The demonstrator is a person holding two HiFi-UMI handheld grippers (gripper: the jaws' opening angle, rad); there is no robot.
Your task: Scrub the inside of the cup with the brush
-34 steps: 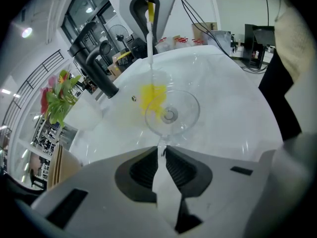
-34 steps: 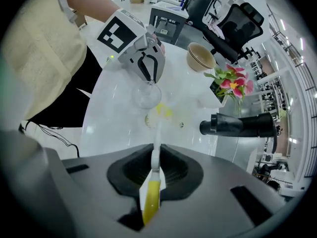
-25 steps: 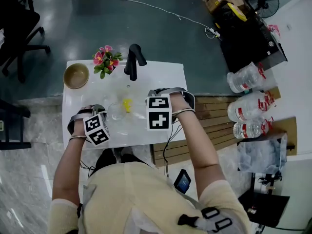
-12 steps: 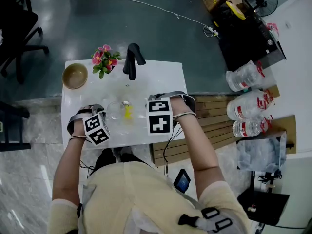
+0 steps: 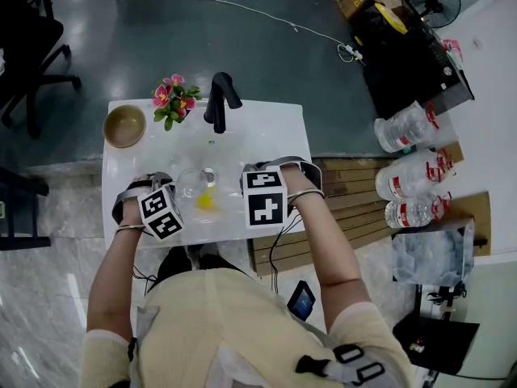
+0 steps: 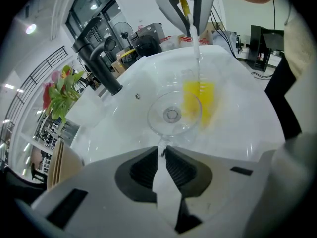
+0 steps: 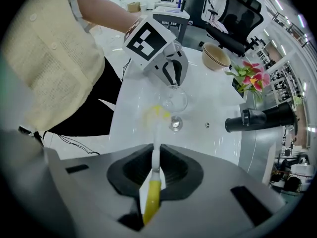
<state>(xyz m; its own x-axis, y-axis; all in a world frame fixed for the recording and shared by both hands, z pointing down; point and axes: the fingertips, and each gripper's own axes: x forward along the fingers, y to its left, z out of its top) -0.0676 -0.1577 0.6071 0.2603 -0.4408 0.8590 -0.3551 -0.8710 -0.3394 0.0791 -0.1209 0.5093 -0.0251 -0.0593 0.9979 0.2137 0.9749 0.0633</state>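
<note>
Scrubbing looks under way but unfinished, by my judgement. Low in the left gripper view, the left gripper (image 6: 162,151) pinches the clear cup (image 6: 171,114) by its wall, jaws narrow. Beyond, centre right, the brush (image 6: 199,99) hangs from the right gripper (image 7: 154,168), which is clamped on its handle. Its blurred yellow bristles sit just beside the cup, seemingly outside it, over the white sink (image 6: 237,83).
</note>
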